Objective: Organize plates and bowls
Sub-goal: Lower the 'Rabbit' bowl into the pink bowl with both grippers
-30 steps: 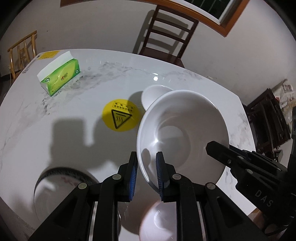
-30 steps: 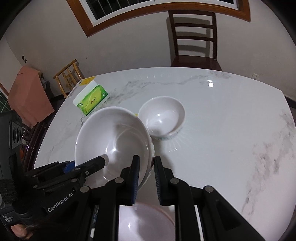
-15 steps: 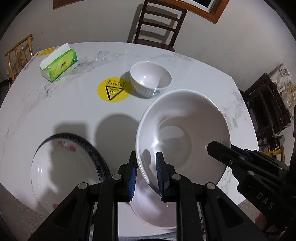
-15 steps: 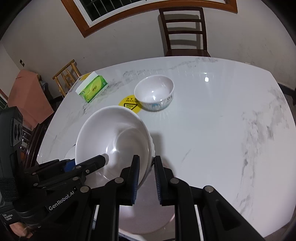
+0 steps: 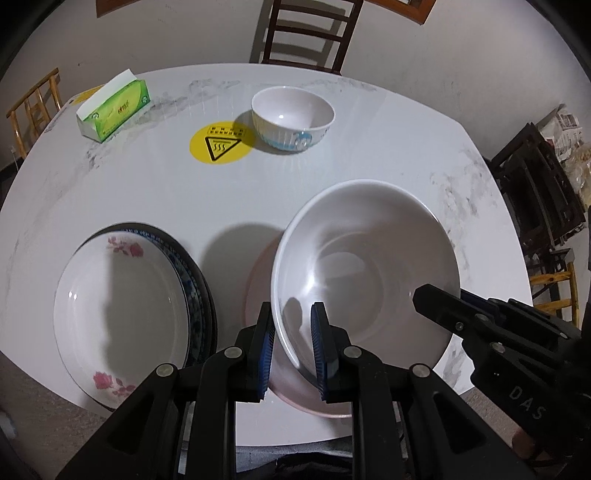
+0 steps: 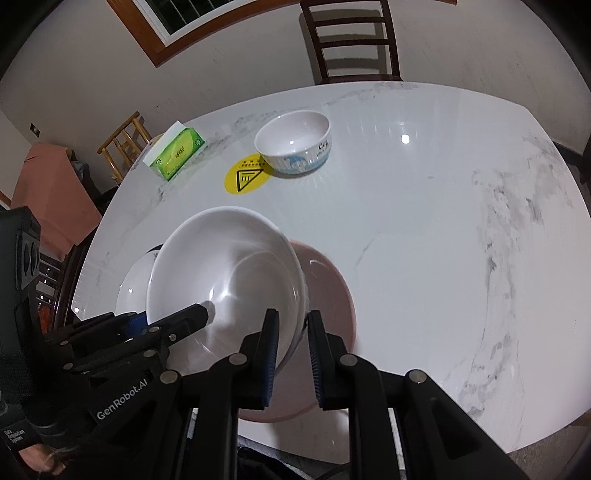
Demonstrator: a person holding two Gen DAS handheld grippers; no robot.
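Glossy white ceramic bowl (image 5: 365,266) above a polished marble-look table (image 5: 388,155); matt black plastic claw (image 5: 292,345).

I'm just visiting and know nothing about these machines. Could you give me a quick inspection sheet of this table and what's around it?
Surface: white marble table with a yellow sticker on it.
Job's things: big bowl held above a pink plate; plate stack, flowered plate on top; small bowl at the far side.
Clutter: tissue box.
Tools: left tool and right tool each clamp the big bowl's rim, on opposite sides.
Cables: nothing seen.
Surroundings: dark chair beyond the table, window frame, bamboo chair, dark rack.
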